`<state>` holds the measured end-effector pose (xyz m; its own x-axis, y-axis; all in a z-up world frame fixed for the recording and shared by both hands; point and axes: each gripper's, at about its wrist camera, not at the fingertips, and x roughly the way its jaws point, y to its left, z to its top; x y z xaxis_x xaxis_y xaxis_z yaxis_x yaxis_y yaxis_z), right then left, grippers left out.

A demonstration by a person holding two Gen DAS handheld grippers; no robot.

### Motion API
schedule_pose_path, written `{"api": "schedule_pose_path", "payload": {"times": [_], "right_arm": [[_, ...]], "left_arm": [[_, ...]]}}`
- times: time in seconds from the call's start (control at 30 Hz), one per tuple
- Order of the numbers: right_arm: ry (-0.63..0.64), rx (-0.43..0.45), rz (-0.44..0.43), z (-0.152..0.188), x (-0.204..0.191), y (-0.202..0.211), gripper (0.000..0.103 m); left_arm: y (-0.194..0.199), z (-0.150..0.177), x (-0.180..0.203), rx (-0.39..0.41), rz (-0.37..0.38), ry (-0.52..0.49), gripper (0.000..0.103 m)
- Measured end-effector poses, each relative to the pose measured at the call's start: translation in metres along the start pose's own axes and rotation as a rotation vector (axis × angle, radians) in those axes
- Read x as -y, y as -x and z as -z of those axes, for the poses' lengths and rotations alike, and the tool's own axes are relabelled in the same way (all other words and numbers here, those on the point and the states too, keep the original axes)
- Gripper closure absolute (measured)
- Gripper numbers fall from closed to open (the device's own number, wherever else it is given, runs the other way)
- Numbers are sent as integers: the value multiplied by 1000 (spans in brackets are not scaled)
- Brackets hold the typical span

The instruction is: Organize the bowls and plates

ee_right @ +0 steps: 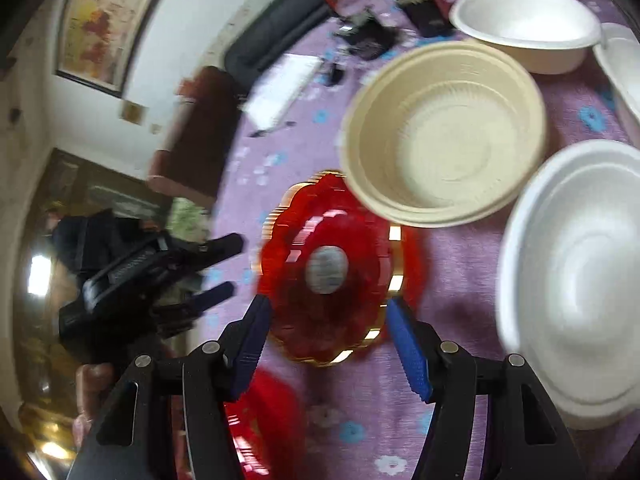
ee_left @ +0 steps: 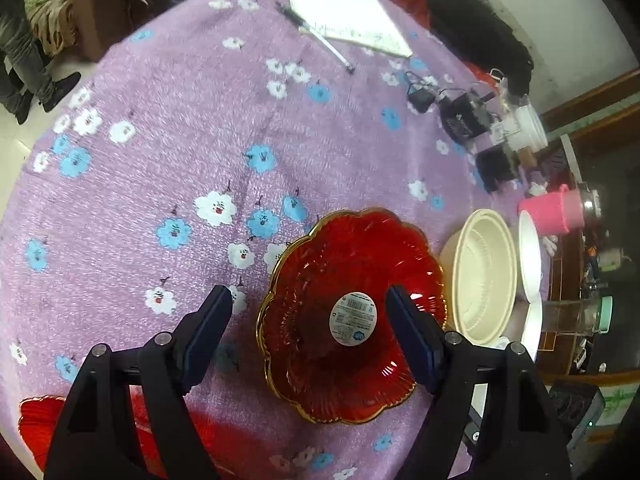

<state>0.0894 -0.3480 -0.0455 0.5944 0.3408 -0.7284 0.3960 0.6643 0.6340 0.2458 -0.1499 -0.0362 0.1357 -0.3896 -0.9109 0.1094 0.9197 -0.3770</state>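
Observation:
A red glass plate (ee_left: 352, 316) with a scalloped gold rim and a round sticker lies on the purple flowered tablecloth (ee_left: 180, 140). My left gripper (ee_left: 310, 300) is open above it, its right finger over the plate and its left finger off the plate's left edge. A cream bowl (ee_left: 484, 276) stands right of the plate, with white bowls (ee_left: 530, 256) behind it. In the blurred right wrist view my right gripper (ee_right: 328, 310) is open over the red plate (ee_right: 332, 268). The cream bowl (ee_right: 444, 132) and white bowls (ee_right: 576, 276) lie beyond. The left gripper (ee_right: 224, 268) shows at left.
A red object (ee_left: 40, 424) lies at the near left table edge. A notepad (ee_left: 344, 12), pen (ee_left: 316, 36), black chargers (ee_left: 460, 116), pink cup (ee_left: 554, 212) and a glass jar (ee_left: 572, 314) sit at the far and right side of the table.

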Motion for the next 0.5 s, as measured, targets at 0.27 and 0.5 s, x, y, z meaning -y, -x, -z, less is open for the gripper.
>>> {"api": "schedule_pose_path", "payload": {"times": [0.27, 0.5], "right_arm": [[-125, -39, 10, -18, 23, -22, 41], [-146, -80, -35, -22, 31, -38, 41]], "left_arm": [[-19, -3, 11, -64, 12, -47, 24], [-29, -2, 13, -105, 10, -99, 24]]}}
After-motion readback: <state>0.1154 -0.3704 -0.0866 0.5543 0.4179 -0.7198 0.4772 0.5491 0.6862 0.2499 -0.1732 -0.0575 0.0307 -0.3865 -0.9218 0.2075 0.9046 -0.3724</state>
